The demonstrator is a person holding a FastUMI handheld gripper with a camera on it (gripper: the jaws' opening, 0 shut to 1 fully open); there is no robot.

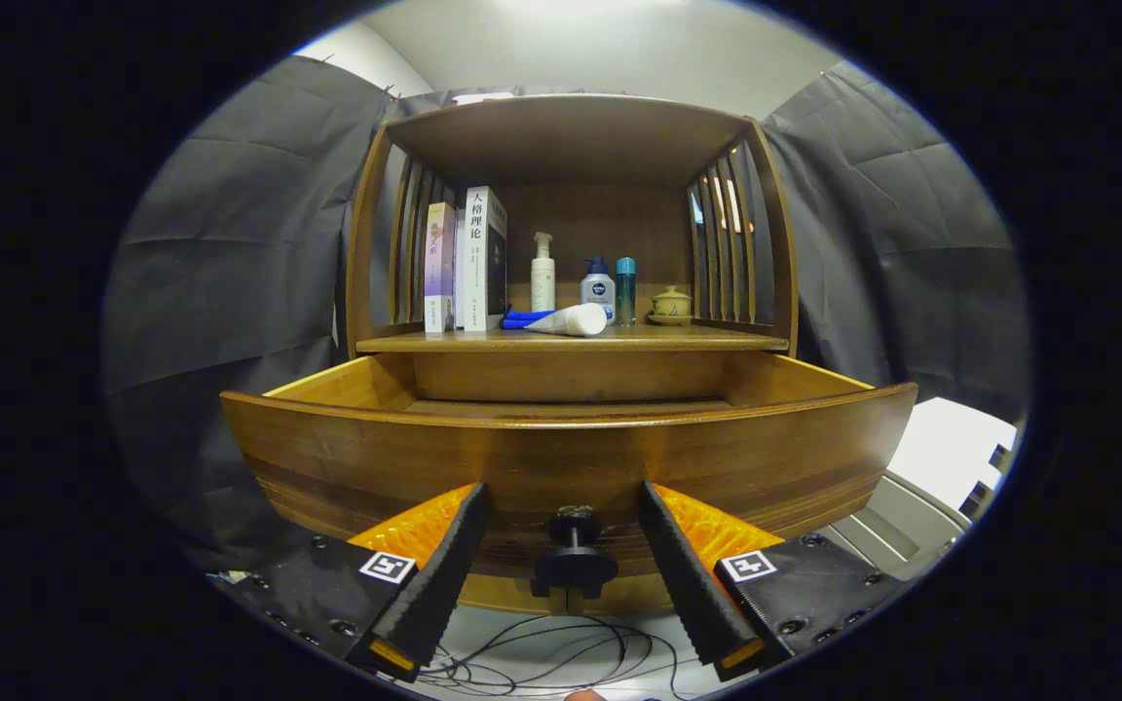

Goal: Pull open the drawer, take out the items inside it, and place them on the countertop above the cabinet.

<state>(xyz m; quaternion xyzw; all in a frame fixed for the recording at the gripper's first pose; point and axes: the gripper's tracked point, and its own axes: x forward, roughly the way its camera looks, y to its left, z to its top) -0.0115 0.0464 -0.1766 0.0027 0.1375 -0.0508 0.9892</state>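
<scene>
Drawer (571, 458) out at frame centre, my gripper (566, 521) jaws spread either side of the knob (574, 560), untouching; I'd back off straight, then lift over the front

You have two upright books (468, 261) at the left of the white pump bottle (542, 274). Right of that bottle stand a grey pump bottle (597, 285), a teal bottle (625, 290) and a lidded teacup (670, 305). Far below it, thin cables (561, 657) loop on the floor.
</scene>
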